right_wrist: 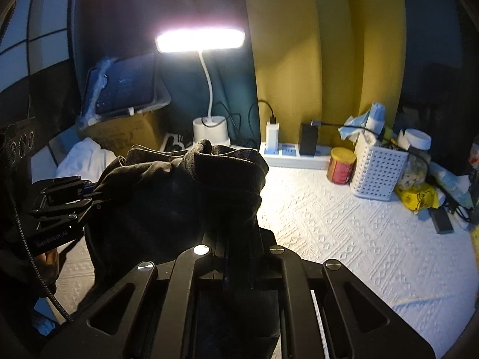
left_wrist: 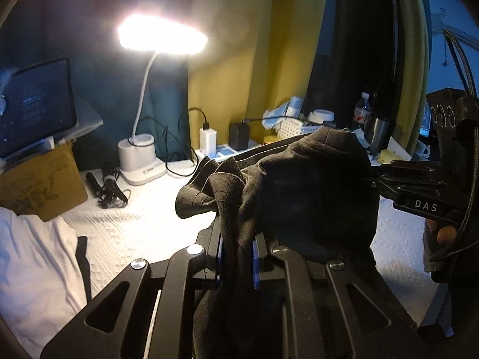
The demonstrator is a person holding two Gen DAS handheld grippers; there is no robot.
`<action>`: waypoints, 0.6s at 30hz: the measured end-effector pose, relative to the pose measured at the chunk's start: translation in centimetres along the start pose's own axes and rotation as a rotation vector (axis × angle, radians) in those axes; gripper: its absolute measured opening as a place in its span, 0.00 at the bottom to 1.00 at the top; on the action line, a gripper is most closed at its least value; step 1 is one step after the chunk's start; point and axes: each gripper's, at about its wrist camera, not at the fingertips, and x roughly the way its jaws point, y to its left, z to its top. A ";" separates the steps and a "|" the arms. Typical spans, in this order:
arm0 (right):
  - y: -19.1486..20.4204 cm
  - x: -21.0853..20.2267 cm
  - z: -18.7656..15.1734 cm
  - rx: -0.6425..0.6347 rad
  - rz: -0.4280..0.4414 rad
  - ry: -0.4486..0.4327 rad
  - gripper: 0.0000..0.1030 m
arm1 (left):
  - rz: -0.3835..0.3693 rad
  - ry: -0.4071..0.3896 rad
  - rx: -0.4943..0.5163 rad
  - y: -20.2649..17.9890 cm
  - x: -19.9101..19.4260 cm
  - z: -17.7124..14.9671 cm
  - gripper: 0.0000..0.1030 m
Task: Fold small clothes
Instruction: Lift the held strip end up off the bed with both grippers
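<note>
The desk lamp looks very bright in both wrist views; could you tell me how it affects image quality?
Left wrist view: the lamp head is blown out with a soft halo, and the dark garment keeps little detail. Right wrist view: the lamp head glares less and holds its bar shape; the white textured cover is crisp. Both views bend and darken at the edges.

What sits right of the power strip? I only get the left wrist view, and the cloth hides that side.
Observer: A red and gold can, beside a white perforated basket.
Operator: Is my right claw actually gripping?
Observer: Yes, the right claw is shut on the dark garment.
Operator: Anything lying on the bedspread beyond it?
Observer: A yellow packet lies right of the basket.
</note>
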 end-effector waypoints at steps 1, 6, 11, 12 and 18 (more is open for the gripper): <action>0.2 -0.4 0.1 -0.002 -0.001 -0.009 0.10 | 0.000 -0.011 0.005 -0.2 -0.5 0.1 0.12; 1.3 -3.0 0.4 -0.014 -0.008 -0.058 0.10 | 0.000 -0.063 0.024 -0.8 -2.8 0.6 0.12; 2.5 -5.4 0.5 -0.031 -0.017 -0.100 0.10 | -0.007 -0.107 0.039 -1.2 -5.0 0.8 0.12; 2.7 -5.9 0.5 -0.034 -0.018 -0.108 0.10 | -0.009 -0.113 0.040 -1.3 -5.3 0.8 0.12; 4.0 -8.7 0.7 -0.050 -0.027 -0.161 0.10 | -0.008 -0.164 0.062 -1.9 -7.8 1.1 0.12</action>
